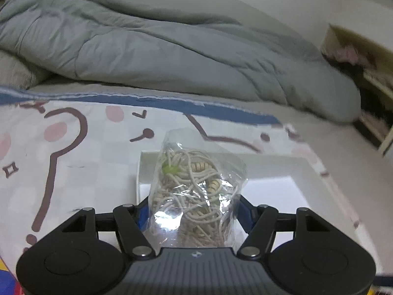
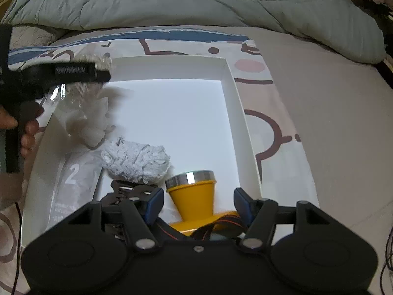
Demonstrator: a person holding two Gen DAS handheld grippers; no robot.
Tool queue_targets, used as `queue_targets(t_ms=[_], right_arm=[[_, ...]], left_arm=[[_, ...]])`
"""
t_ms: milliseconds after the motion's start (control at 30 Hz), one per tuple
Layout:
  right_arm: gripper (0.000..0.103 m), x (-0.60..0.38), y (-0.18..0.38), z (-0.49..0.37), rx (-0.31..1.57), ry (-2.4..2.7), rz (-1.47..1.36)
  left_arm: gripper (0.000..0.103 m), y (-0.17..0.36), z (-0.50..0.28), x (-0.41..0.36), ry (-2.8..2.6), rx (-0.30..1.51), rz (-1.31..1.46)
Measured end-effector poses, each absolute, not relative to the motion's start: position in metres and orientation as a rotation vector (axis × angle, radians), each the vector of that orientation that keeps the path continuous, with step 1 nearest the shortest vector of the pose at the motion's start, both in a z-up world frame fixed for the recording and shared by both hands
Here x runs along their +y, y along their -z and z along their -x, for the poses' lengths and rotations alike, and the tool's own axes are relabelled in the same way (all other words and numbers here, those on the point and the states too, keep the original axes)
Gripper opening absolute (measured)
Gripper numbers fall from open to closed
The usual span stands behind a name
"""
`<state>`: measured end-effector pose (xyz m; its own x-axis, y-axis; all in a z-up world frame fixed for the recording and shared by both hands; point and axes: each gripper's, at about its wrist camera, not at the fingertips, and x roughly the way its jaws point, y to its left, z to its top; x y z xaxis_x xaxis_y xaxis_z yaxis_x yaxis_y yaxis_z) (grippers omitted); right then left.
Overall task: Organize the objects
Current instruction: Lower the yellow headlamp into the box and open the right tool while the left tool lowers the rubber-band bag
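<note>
L gripper [image 1: 194, 211] pinching 1 bag of cord [image 1: 194, 186] | R gripper [image 2: 198, 204] spread | white box [image 2: 235, 93]: 1 yellow funnel [image 2: 194, 196]

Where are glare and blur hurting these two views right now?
Left wrist view: a glare patch on the clear bag of cord in the left gripper whites out its lower part; the right edge smears. Right wrist view: the white box floor is blown out, and the left gripper is motion-blurred.
</note>
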<state>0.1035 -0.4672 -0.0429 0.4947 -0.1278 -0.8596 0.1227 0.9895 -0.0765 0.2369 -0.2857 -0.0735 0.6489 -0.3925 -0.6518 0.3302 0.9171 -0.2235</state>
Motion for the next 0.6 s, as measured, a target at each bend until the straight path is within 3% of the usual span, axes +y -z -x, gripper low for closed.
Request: queue_targets(t_ms=[267, 400, 533, 600], right_arm=[[0.063, -0.474, 0.038, -0.096, 1.035, 0.158, -0.010], [0.063, -0.475, 0.034, -0.092, 1.023, 0.149, -0.019], [0.063, -0.477, 0.030, -0.088, 1.006, 0.143, -0.025], [0.063, -0.480, 0.030, -0.088, 1.004, 0.145, -0.032]], left_arm=[[0.066, 0.073, -0.220, -0.292, 0.487, 0.907, 0.187], [0.079, 0.064, -0.220, -0.291, 0.558, 0.860, 0.237], [0.075, 0.049, -0.223, -0.287, 0.584, 0.799, 0.201], [0.068, 0.044, -0.227, -0.286, 0.578, 0.806, 0.169]])
